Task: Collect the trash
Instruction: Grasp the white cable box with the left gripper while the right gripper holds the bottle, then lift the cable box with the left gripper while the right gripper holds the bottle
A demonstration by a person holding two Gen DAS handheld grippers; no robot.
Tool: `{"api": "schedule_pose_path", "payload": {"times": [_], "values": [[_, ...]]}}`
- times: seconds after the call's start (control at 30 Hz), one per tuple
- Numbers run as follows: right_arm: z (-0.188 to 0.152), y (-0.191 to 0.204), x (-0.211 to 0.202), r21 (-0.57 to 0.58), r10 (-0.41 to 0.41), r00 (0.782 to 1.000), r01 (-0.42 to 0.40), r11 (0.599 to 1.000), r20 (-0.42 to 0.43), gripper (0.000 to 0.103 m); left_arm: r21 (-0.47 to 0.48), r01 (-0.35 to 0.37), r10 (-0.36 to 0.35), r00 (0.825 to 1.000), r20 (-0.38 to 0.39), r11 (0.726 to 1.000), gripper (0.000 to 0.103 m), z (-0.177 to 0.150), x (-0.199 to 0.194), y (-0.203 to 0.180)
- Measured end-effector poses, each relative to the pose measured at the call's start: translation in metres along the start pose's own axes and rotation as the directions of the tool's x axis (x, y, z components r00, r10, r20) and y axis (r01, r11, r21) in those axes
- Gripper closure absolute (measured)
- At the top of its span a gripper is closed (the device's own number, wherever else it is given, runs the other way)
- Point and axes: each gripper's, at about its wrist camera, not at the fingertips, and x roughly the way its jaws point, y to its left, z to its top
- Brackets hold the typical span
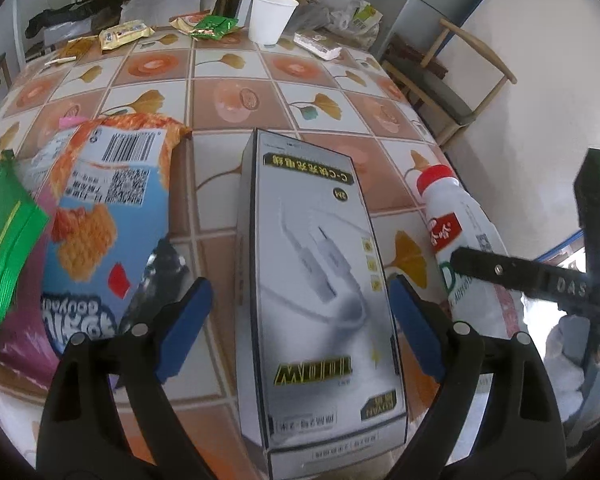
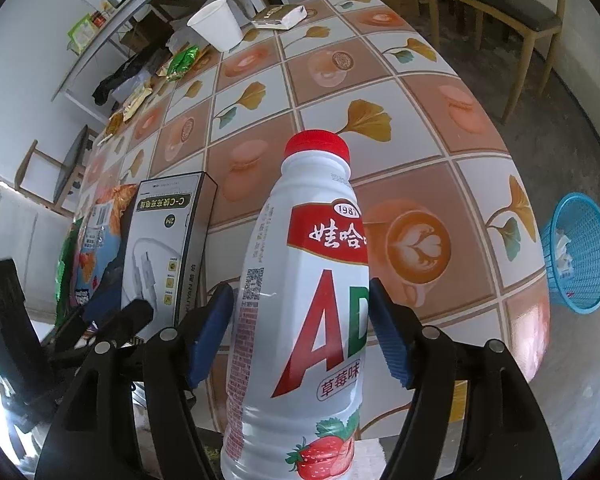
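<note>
A grey cable box (image 1: pixel 320 280) lies on the tiled tablecloth between the jaws of my left gripper (image 1: pixel 300 312). The right pad is at the box's edge and the left pad stands clear of it, so the gripper is open. A white drink bottle with a red cap (image 2: pixel 304 280) stands upright between the pads of my right gripper (image 2: pixel 300 320). Both pads sit close beside its label with a thin gap on the left, so this gripper is open too. The bottle (image 1: pixel 460 232) stands by the table's right edge.
An orange and blue snack bag (image 1: pixel 96 208) and a green bag (image 1: pixel 0 240) lie left of the box. A paper cup (image 1: pixel 270 16) and several wrappers (image 1: pixel 126 34) sit at the far edge. A blue basket (image 2: pixel 580 252) is on the floor, right of the table. Chairs (image 2: pixel 496 12) stand beyond.
</note>
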Motion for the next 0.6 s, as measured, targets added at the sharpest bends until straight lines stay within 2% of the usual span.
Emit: {"api": "schedule_pose_path", "payload": {"times": [0.27, 0.6], "values": [[-0.007, 0.012, -0.007, -0.073, -0.113, 0.993, 0.115, 0.991, 0.035, 0.035, 0.05, -0.075, 0.075, 0.997, -0.004, 0.996, 0.017, 0.011, 0.014, -0.012], [-0.015, 0.01, -0.006, -0.083, -0.116, 0.993, 0.119, 0.989, 0.034, 0.035, 0.107, -0.138, 0.14, 0.99, -0.019, 0.985, 0.015, 0.014, 0.035, -0.03]]}}
